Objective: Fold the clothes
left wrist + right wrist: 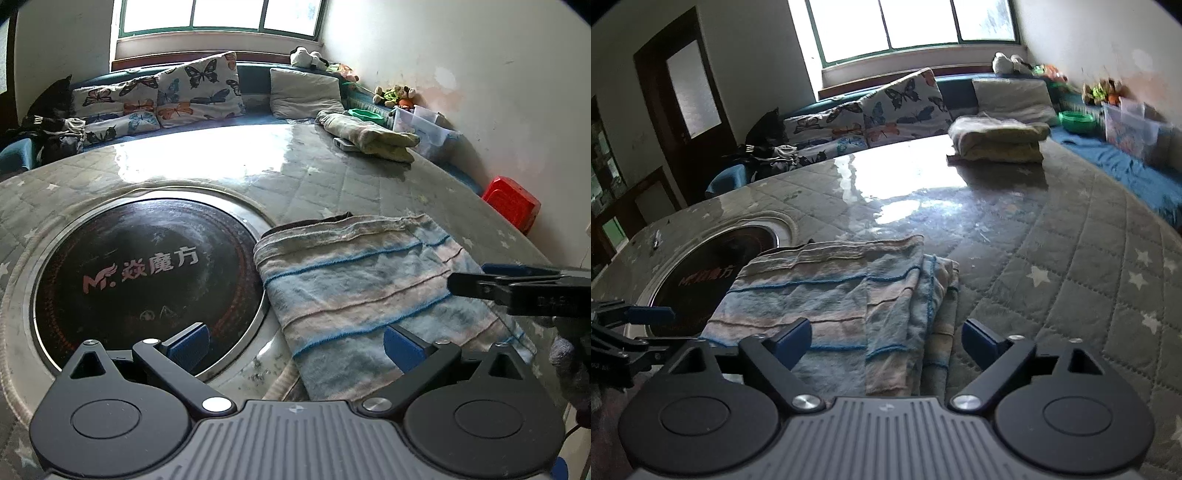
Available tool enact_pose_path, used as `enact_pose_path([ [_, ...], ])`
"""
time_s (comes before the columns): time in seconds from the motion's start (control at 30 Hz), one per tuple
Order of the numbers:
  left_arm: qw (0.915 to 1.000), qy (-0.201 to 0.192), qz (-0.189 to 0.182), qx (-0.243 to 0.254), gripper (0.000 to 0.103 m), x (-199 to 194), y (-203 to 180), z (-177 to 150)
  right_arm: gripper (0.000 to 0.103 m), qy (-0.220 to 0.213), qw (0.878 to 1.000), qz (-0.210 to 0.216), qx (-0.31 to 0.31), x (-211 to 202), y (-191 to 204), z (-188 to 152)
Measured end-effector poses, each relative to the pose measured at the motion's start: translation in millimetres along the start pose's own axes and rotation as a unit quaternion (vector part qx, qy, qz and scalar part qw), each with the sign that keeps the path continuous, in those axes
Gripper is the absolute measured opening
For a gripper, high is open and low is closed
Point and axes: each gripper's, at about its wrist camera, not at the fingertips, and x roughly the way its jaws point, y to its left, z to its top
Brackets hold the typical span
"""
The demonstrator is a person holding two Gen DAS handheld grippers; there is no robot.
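Observation:
A folded blue, pink and grey striped cloth (369, 291) lies flat on the quilted grey table cover, next to the round stove plate. It also shows in the right wrist view (834, 295), with a second folded layer sticking out on its right side. My left gripper (295, 349) is open and empty, low over the cloth's near left edge. My right gripper (886, 341) is open and empty, just above the cloth's near edge. The right gripper (469, 278) shows from the side over the cloth's right part. The left gripper (650, 314) shows at the left edge.
A round black stove plate (147, 273) with a metal ring is set into the table (1071, 266). A folded yellowish cloth (369, 134) lies at the table's far side. Behind are butterfly cushions (162, 96), a bench with toys and plastic boxes (421, 125), and a red stool (511, 201).

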Motion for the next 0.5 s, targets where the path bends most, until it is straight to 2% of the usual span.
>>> enact_pose_path([
  [0.13,0.9998,0.008,-0.009,-0.016,0.087,6.5,2.0,3.3,0.083,0.003,1.0,-0.006,0.005,5.6,-3.2,0.8],
  [0.4,0.9991,0.02,-0.02,-0.031,0.077,16.7,4.8,6.0,0.075,0.008,1.0,-0.003,0.018,12.3,-7.4,0.1],
  [0.47,0.9989,0.024,-0.021,-0.035,0.076,19.7,5.9,6.6,0.072,0.008,1.0,-0.003,0.018,12.8,-7.2,0.4],
  [0.5,0.9987,0.026,-0.023,-0.037,0.072,21.1,6.5,6.9,0.069,0.008,1.0,-0.001,0.019,12.8,-7.2,0.7],
])
